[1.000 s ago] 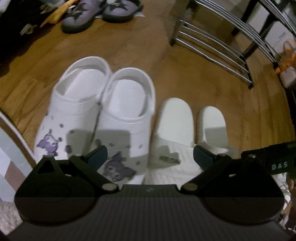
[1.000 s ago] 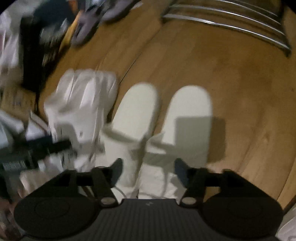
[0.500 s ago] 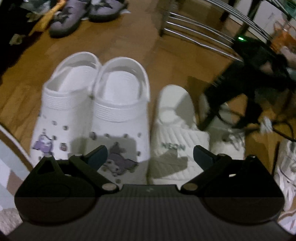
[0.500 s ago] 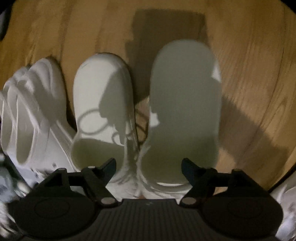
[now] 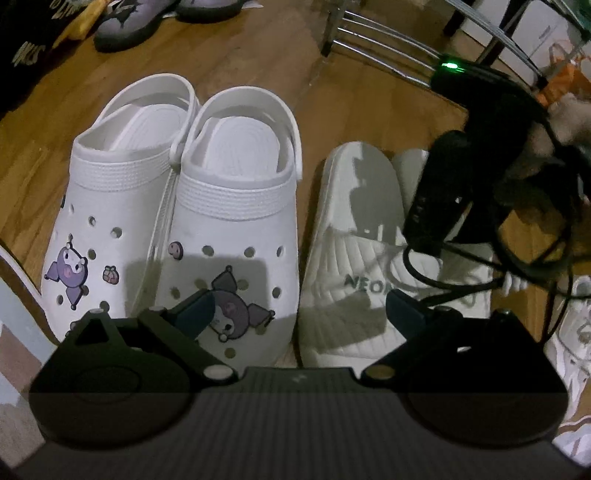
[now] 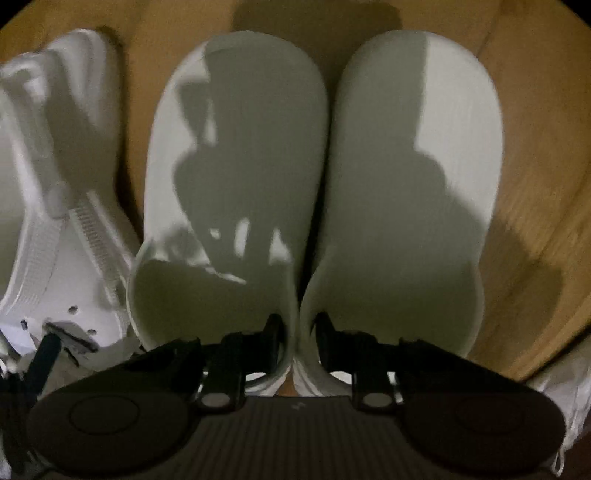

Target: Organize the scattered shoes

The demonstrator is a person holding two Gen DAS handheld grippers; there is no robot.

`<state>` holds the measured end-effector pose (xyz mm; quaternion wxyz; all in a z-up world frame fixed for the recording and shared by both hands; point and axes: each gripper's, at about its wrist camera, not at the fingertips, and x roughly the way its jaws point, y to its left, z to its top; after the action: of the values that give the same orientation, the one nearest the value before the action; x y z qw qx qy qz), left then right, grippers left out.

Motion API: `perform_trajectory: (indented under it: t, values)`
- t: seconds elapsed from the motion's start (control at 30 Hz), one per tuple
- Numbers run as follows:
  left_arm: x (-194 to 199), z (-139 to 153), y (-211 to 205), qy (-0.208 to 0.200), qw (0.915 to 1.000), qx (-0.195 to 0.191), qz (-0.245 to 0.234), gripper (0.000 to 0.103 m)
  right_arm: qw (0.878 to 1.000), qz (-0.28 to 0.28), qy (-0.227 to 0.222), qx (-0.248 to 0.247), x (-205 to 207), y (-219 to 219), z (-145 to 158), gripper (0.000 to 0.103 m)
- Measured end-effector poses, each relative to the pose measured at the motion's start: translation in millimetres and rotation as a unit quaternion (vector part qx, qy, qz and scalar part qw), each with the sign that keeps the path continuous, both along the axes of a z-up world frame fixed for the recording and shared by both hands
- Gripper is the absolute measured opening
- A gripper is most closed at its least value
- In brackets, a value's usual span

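Pinching the slides' (image 6: 314, 192) touching inner edges together, the right hand-held gripper (image 6: 297, 338) grips both as one pair, just beside the clogs (image 5: 184, 221); the left hand-held gripper (image 5: 295, 314) hangs wide open, empty.

This is a home, likely an entryway or bedroom corner. Household footwear sits on a wood-plank floor (image 5: 280, 70): white clogs (image 5: 236, 221) with cartoon charms, white slides (image 5: 354, 236), and purple slippers (image 5: 129, 18). A chrome wire shoe rack (image 5: 384, 44) stands nearby, and a rug edge (image 5: 14, 295) shows at the left.
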<state>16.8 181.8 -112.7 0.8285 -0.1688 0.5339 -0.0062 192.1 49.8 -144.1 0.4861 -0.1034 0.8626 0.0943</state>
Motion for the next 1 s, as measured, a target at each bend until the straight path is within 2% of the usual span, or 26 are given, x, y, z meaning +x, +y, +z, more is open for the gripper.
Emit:
perform_trajectory:
  t: [0.17, 0.33, 0.4, 0.5, 0.63, 0.7, 0.8, 0.9, 1.0]
  values:
    - [3, 13, -1, -0.018, 0.9996, -0.02, 0.002, 0.101, 0.997, -0.037, -0.034, 0.066, 3, -33, 38, 0.02]
    - [24, 32, -21, -0.045, 0.9984, -0.013, -0.031, 0.101, 0.982, -0.081, -0.121, 0.123, 36, -70, 103, 0.02]
    - [36, 43, -35, -0.06, 0.9968, -0.012, -0.051, 0.101, 0.975, -0.096, -0.149, 0.132, 52, -82, 126, 0.02]
    - [53, 55, -53, -0.074, 0.9943, -0.014, -0.075, 0.101, 0.967, -0.111, -0.196, 0.123, 88, -96, 166, 0.02]
    - [91, 58, -83, -0.108, 0.987, -0.002, -0.119, 0.101, 0.961, -0.096, -0.247, 0.076, 149, -95, 222, 0.02]
    - [113, 54, -99, -0.134, 0.9811, 0.01, -0.139, 0.101, 0.961, -0.088, -0.254, 0.059, 172, -95, 237, 0.02]
    - [148, 32, -114, -0.189, 0.9688, 0.009, -0.16, 0.101, 0.962, -0.078, -0.262, 0.026, 214, -92, 256, 0.02]
    - [182, 17, -116, -0.237, 0.9602, 0.007, -0.148, 0.101, 0.96, -0.072, -0.271, 0.021, 238, -87, 266, 0.02]
    - [217, 15, -101, -0.269, 0.9569, -0.026, -0.106, 0.101, 0.956, -0.075, -0.282, 0.024, 254, -86, 270, 0.02]
